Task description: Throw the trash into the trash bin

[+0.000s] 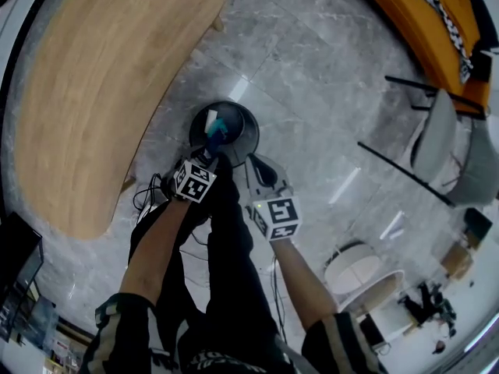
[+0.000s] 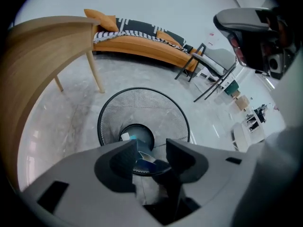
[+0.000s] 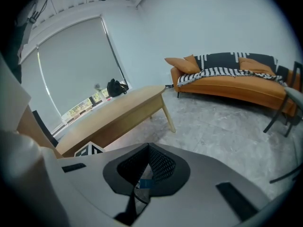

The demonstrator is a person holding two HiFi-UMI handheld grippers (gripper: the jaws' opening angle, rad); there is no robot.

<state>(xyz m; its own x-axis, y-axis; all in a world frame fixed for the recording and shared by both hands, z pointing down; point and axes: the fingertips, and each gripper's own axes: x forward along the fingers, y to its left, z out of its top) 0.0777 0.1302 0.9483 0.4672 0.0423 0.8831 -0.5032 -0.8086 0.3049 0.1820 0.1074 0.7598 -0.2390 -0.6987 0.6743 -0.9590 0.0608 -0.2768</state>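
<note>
Trash bin [image 1: 243, 131], round, black wire mesh: stood on the grey stone floor at mid-frame in the head view, just right of the curved wooden table [image 1: 101, 92] that filled the upper left. Held a white scrap [image 1: 211, 117] on its bottom, with a bit of blue beside it.

Found the left gripper [image 1: 209, 154] at the bin's lower rim, pointed steeply down on a bare forearm [image 1: 152, 248] that reached up from the bottom edge. Saw its jaws set apart in the left gripper view, clamped on a blue packet [image 2: 144, 159] lying against the left-hand jaw and hanging over the bin's mouth.

Further right, found the right gripper [image 1: 259, 166] just beside the bin's lower right rim, tilted less steeply. Saw its jaws closed in the right gripper view, tips meeting, with mesh and a blue speck glimpsed through the gap behind them. Caught a blinded window [image 3: 71, 65] in that view alone.

At far right, noted an orange sofa [image 1: 413, 22] and grey chairs [image 1: 437, 139].
</note>
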